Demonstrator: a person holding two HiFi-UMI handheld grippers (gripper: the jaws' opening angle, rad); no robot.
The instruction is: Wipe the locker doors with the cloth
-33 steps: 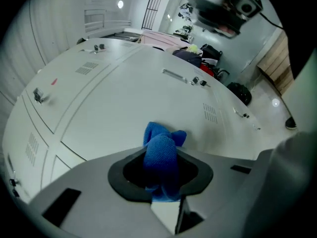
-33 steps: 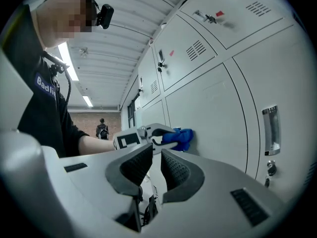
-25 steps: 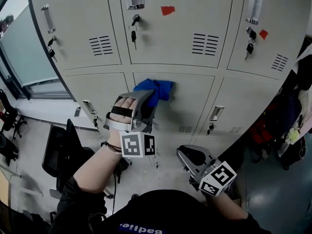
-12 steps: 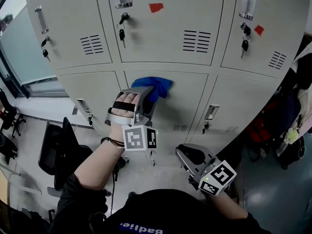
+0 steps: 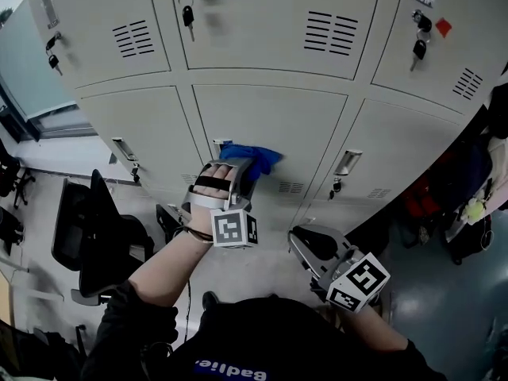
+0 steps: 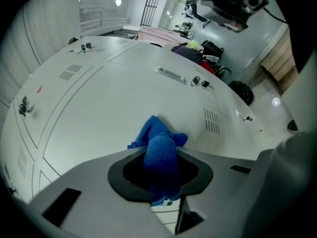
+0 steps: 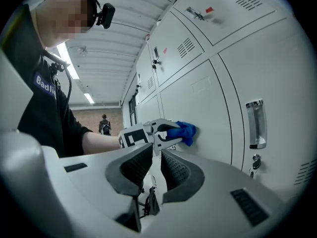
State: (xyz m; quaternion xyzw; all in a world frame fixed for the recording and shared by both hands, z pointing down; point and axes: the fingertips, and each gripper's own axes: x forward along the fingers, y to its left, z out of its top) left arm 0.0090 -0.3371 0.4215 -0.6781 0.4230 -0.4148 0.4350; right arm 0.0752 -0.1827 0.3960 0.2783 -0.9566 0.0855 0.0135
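At the far left of the head view, a black swivel office chair (image 5: 94, 236) stands on the pale floor, below the bank of pale grey metal locker doors (image 5: 274, 121) that fills the upper frame. Small keys (image 5: 188, 14) hang from a lock at the top, left of centre.

Just left of centre, the left gripper (image 5: 241, 167) reaches up to the lower middle door, with its black-and-white marker cube (image 5: 234, 228) nearest the camera. Its fingers are clamped on a bunched blue microfibre cloth (image 5: 252, 155), and the cloth's free end is pressed against the door face. It sits just right of that door's recessed handle and left of its vent slots. In the left gripper view the cloth (image 6: 161, 155) fills the gap between the jaws and spills forward onto the grey panel.

Right of centre and lower in the head view, the right gripper (image 5: 305, 243) hangs well apart from the lockers, and its own marker cube (image 5: 357, 280) is tilted. In the right gripper view its ribbed fingers (image 7: 132, 170) are drawn close, with only a thin slit between them and nothing in it. Beyond them, the left gripper and the cloth (image 7: 184, 131) show against the door.

At the far right edge of the head view, dark bags and clothing (image 5: 468, 205) are heaped beside the lockers, and a small red sticker (image 5: 443, 27) marks the upper right door.
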